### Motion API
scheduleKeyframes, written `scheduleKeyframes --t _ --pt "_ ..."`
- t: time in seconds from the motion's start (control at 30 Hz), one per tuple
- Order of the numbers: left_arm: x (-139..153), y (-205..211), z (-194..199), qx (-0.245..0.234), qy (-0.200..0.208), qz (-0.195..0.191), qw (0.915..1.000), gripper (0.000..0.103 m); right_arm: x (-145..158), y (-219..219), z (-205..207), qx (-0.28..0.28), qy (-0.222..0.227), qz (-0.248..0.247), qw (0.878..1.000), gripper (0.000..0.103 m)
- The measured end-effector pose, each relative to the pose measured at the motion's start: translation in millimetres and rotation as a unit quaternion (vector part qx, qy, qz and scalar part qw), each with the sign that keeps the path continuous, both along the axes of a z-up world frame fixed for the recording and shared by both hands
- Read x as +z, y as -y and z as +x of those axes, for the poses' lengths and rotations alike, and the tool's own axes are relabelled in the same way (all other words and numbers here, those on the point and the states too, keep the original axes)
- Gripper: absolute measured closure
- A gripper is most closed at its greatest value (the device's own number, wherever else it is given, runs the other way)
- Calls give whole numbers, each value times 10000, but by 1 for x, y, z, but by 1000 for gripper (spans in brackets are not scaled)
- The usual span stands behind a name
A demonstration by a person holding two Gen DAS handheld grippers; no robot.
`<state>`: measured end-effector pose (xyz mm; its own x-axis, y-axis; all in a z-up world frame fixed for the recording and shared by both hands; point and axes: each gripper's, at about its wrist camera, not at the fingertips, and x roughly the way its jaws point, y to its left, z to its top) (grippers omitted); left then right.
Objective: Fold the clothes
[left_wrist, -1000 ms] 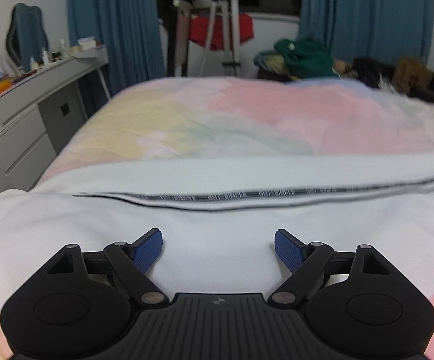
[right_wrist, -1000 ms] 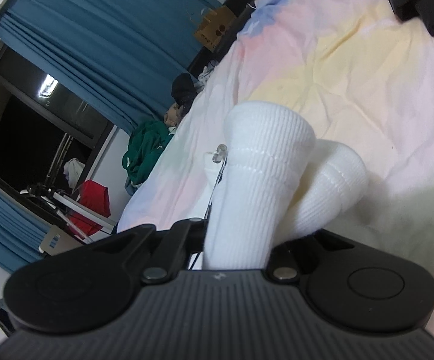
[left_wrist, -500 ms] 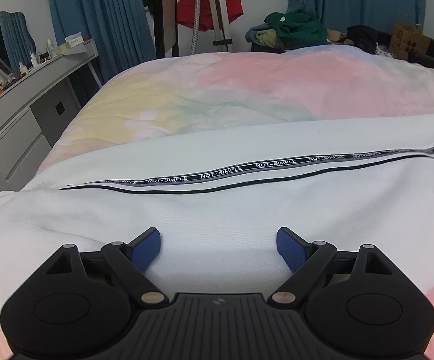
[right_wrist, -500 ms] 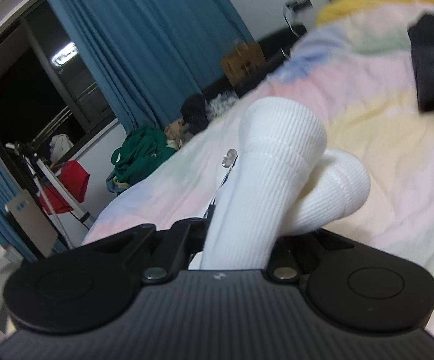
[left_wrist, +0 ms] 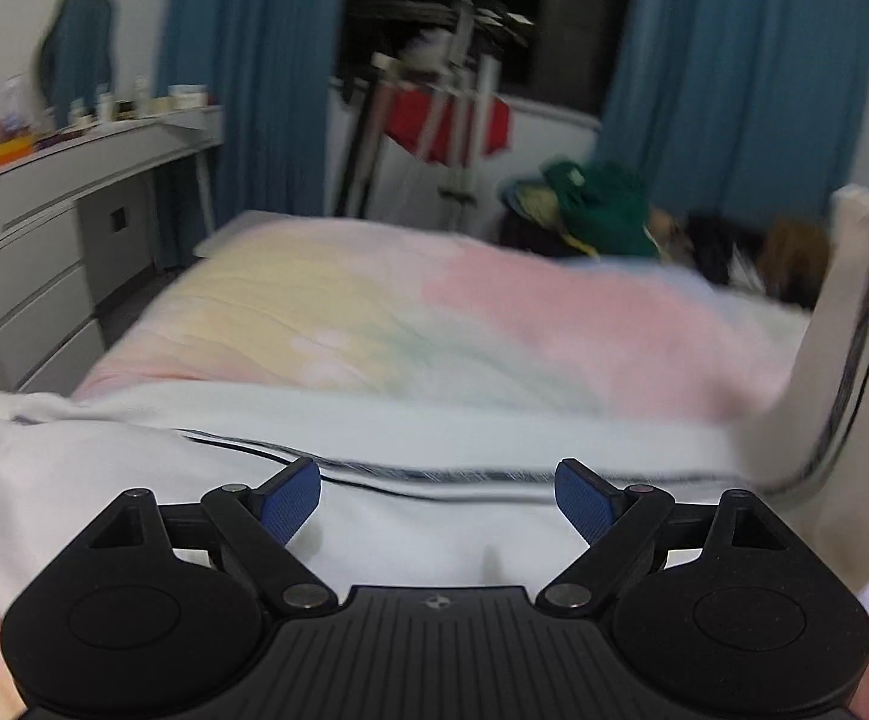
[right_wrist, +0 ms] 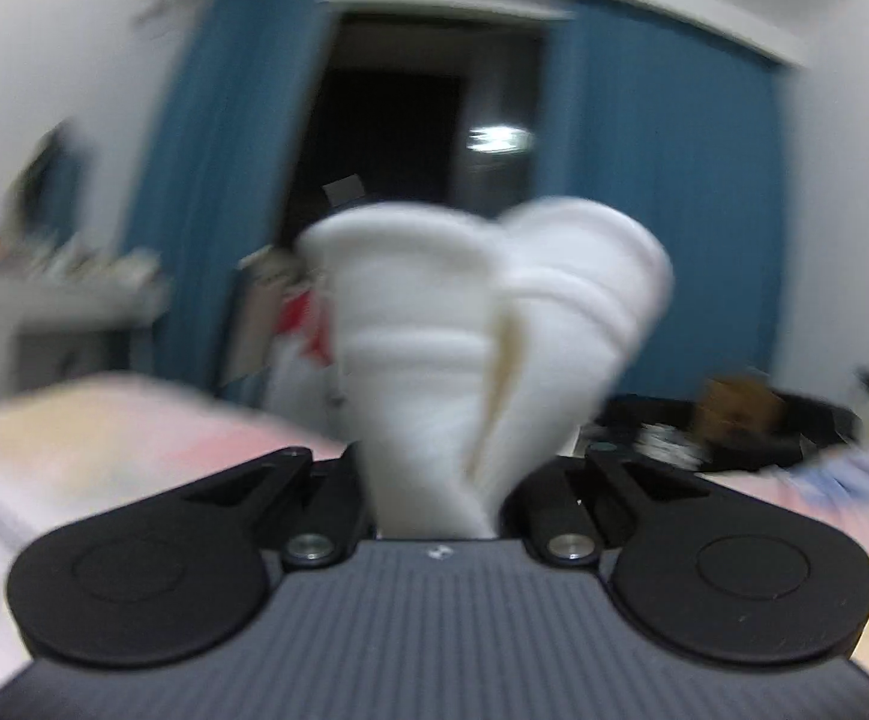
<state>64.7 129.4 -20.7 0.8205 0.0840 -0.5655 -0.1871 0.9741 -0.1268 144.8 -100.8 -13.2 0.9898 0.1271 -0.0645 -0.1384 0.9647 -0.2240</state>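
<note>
a: what's different from a second ago?

b: the right hand-held gripper (right_wrist: 434, 498) has rolled upright and swung round: then it looked sideways over the bed, now it faces the blue curtains (right_wrist: 206, 192) and dark window. it stays clamped tight on the ribbed white cuff of the garment (right_wrist: 482, 324), which bunches up between the jaws.

a: and the rest of the garment?

b: the long white garment with the black lettered stripe (left_wrist: 374, 516) lies across the near edge of the pastel tie-dye bedspread (left_wrist: 374, 312). in the left view its far end now rises steeply at the right edge, stripe running upward, where earlier it lay flat. i'd judge the right side is being lifted to fold over.

a: the left hand-held gripper (left_wrist: 437, 501)?

b: jaws spread wide, blue pads (left_wrist: 290, 501) apart, nothing between them. it hovers over the garment's middle, a bit higher than before; i can't tell whether it touches the cloth.

a: anything in the way?

b: the bed beyond the garment looks bare enough to fold on. a white dresser with bottles on top (left_wrist: 68, 204) stands left, a metal rack with red cloth (left_wrist: 446, 120) by the window, and a heap of green clothing (left_wrist: 596, 204) past the bed's far corner. all well apart. both views are blurred, so fine detail is uncertain.
</note>
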Motion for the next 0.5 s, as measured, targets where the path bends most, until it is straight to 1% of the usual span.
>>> scheduleKeyframes --t 0.07,0.1,0.17,0.2,0.27,0.4,0.47,0.5 --pt "3 -13 -3 272 28 -137 9995 16 -25 -36 -3 471 -390 -550 9966 93" --pt "3 -17 -3 351 15 -224 9991 16 -37 -52 -5 692 -585 -831 9924 93" --pt "5 -25 -3 507 -11 -397 9979 16 -65 -78 -8 1022 -952 -1404 9802 93" --pt "6 -28 -3 551 -10 -444 9975 16 -76 -84 -9 1068 -1032 -1616 9756 92" --pt "10 -28 -5 551 51 -406 9976 16 -93 -95 -12 1139 -1164 -1978 9666 92" --pt "13 -24 -9 398 200 -440 9980 16 -79 -94 -13 958 -1060 -1841 9725 92" --pt "14 -25 -10 356 281 -539 9975 16 -68 -101 -12 847 -964 -1772 9758 92" --pt "14 -27 -11 345 333 -624 9969 16 -62 -106 -13 888 -907 -1724 9768 92"
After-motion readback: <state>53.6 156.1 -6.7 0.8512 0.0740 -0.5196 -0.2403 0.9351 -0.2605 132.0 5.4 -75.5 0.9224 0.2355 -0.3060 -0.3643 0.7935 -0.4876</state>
